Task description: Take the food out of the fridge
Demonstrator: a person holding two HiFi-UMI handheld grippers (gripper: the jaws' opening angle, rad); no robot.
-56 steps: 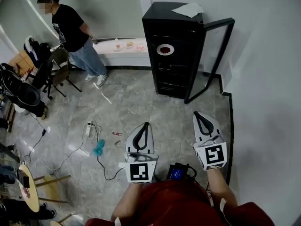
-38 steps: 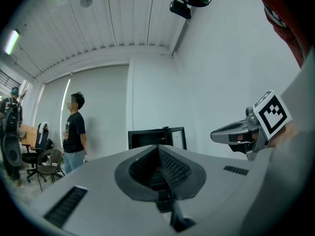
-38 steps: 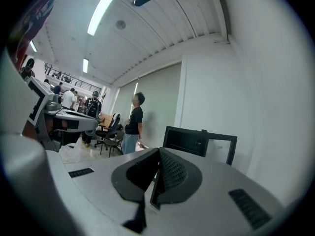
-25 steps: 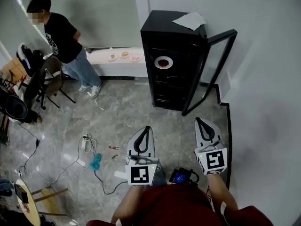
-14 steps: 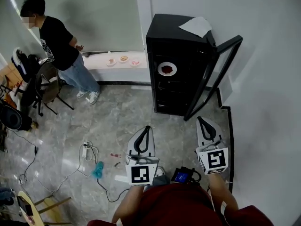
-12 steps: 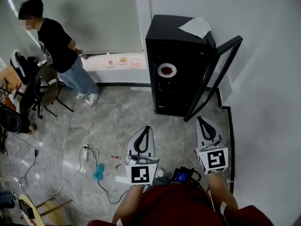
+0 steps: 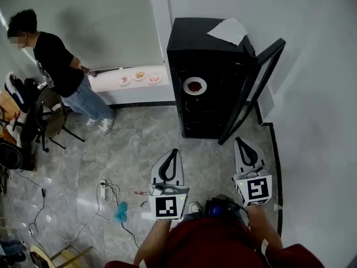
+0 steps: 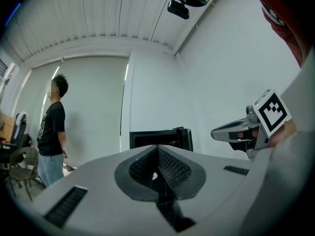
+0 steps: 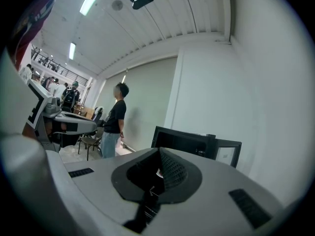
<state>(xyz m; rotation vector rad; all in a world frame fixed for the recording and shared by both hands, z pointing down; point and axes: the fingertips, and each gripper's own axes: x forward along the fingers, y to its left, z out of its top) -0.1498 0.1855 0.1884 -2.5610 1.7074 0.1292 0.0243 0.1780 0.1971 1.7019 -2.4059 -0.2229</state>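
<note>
A black fridge (image 7: 206,77) stands against the far wall with its glass door (image 7: 254,96) swung open to the right. On an upper shelf inside sits a white plate of red food (image 7: 195,86). Both grippers hover over the floor well short of the fridge and point at it. My left gripper (image 7: 173,151) is shut with nothing in it, and so is my right gripper (image 7: 240,140). In the left gripper view the shut left gripper (image 8: 158,148) lines up with the fridge (image 8: 160,137). In the right gripper view the shut right gripper (image 9: 160,152) covers part of the fridge (image 9: 184,141).
A sheet of paper (image 7: 227,31) lies on the fridge top. A person (image 7: 53,74) stands at the left by a low ledge (image 7: 125,80) with small plates. A power strip and cables (image 7: 109,197) lie on the floor. Chairs (image 7: 47,119) stand far left; a white wall (image 7: 318,138) runs close on the right.
Both grippers have moved toward the fridge, side by side and still shut. The fridge sits nearer in the head view, and the person and ledge have slid toward its left edge.
</note>
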